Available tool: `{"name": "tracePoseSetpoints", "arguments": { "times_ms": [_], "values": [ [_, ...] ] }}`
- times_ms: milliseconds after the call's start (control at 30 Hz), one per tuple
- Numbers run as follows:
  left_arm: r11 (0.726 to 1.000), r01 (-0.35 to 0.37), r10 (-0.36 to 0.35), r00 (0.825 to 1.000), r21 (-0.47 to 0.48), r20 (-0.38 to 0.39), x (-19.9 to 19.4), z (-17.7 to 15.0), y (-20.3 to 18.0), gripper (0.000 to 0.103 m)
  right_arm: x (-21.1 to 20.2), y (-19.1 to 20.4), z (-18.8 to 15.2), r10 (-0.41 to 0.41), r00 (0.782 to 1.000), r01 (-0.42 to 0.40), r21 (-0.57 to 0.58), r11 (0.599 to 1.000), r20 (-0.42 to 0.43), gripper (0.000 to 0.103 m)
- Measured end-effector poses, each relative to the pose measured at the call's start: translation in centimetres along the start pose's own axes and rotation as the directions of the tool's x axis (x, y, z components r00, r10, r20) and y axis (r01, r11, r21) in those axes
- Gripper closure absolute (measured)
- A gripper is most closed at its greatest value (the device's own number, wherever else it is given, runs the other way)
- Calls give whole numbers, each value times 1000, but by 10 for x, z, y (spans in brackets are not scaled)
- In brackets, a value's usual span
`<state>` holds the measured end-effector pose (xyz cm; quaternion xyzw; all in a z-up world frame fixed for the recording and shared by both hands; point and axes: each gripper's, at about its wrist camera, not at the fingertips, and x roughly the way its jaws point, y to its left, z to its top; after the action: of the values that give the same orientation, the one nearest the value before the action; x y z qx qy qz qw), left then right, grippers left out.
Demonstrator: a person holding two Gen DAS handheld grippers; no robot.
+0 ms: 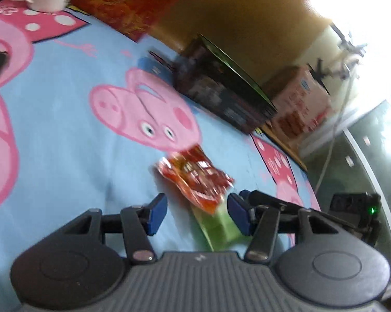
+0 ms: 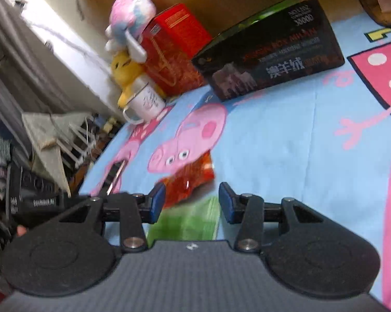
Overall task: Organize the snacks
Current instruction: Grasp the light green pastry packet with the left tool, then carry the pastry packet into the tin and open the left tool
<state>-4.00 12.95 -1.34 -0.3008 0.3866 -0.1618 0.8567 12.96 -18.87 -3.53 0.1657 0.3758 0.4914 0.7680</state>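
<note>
Both grippers are closing in on the snack pile, so this looks like the approach before a pick. The left gripper (image 1: 196, 214) stands apart and empty, the red snack packet (image 1: 195, 179) just ahead, slightly right. The right gripper (image 2: 192, 202), likewise parted, has the green packet (image 2: 190, 221) beneath its jaws (blurred, probably untouched). Next, one must lower and pinch an edge.

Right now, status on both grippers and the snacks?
Left gripper open, right gripper open, nothing held. Red snack packet and green packet on the blanket. Path clear.
</note>
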Motion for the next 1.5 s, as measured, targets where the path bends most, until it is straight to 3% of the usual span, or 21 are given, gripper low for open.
{"name": "tracePoseSetpoints", "arguments": {
  "times_ms": [167, 333, 400, 533, 567, 667, 700, 833, 933, 1033, 1200, 1267, 1300, 1400, 1433, 1500],
  "values": [
    [997, 81, -80, 995, 8, -61, 14, -21, -16, 53, -15, 11, -26, 23, 999, -28, -86, 996, -49, 54],
    [997, 33, -29, 998, 65, -57, 26, -23, -36, 53, -21, 39, -42, -61, 997, 46, -280, 959, -46, 50],
    [996, 31, -25, 997, 87, -70, 30, -24, -43, 53, -21, 48, -49, -116, 993, 94, -376, 922, -37, 49],
    [989, 22, -9, 996, 147, -87, 44, -25, -60, 53, -21, 61, -69, -243, 970, 211, -586, 782, 25, 48],
    [987, 27, -12, 995, 160, -94, 49, -24, -63, 53, -22, 60, -72, -257, 965, 230, -598, 768, 40, 44],
    [977, 46, -20, 992, 208, -128, 66, -21, -79, 53, -32, 47, -67, -294, 953, 286, -554, 781, 78, 48],
    [972, 57, -24, 989, 228, -143, 74, -19, -86, 53, -37, 40, -63, -314, 944, 317, -527, 788, 97, 59],
    [966, 91, -50, 984, 242, -173, 95, -3, -102, 53, -56, 13, -39, -354, 925, 379, -357, 854, 136, 62],
    [963, 118, -85, 986, 242, -143, 93, 20, -112, 53, -62, 16, -21, -355, 907, 415, -345, 842, 227, 64],
    [953, 125, -112, 992, 277, -60, 81, 51, -126, 53, -63, 24, 10, -315, 897, 418, -364, 832, 311, 65],
    [954, 61, -82, 995, 293, 61, 91, 114, -139, 53, -41, 18, 79, -263, 878, 428, -411, 805, 399, 65],
    [958, 29, -55, 995, 285, 82, 108, 136, -140, 53, -29, 11, 101, -263, 875, 432, -409, 804, 407, 69],
    [959, 21, -47, 995, 283, 84, 117, 144, -139, 53, -21, 4, 114, -274, 872, 441, -406, 800, 406, 77],
    [957, -79, 47, 992, 281, 120, 152, 163, -136, 48, 5, -18, 138, -299, 879, 447, -420, 790, 372, 76],
    [953, -110, 77, 989, 282, 126, 161, 165, -136, 48, 13, -22, 143, -325, 872, 466, -420, 779, 365, 76],
    [956, -145, 121, 987, 256, 106, 167, 167, -126, 48, 18, -29, 146, -387, 832, 535, -391, 749, 397, 75]
  ]
}}
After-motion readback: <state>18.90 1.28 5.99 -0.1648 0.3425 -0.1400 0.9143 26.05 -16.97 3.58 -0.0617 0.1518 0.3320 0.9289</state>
